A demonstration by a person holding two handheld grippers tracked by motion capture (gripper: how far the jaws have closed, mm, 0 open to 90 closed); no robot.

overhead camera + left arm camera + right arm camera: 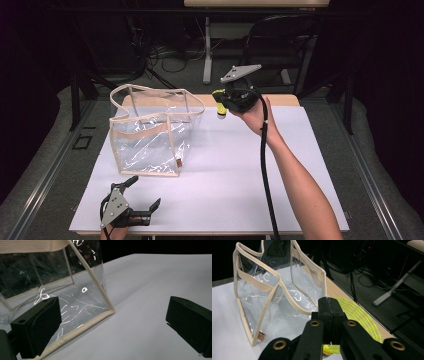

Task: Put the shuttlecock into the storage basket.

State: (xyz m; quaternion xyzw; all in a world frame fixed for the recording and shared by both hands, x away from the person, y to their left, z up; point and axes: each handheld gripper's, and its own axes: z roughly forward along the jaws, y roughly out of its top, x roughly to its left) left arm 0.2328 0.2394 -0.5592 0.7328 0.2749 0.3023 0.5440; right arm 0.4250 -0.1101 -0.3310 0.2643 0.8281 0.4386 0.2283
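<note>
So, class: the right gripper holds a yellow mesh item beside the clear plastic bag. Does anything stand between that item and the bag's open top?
Nothing visible does. The right gripper is shut on the yellow mesh item, held above the white table, right of the clear plastic bag with beige trim. The bag's top gapes open, and the gap between is free.

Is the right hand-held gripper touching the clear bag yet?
Apart. In the high view, the right hand-held gripper, shut on a yellow mesh item, sits beside the clear bag with white table showing between them.
</note>
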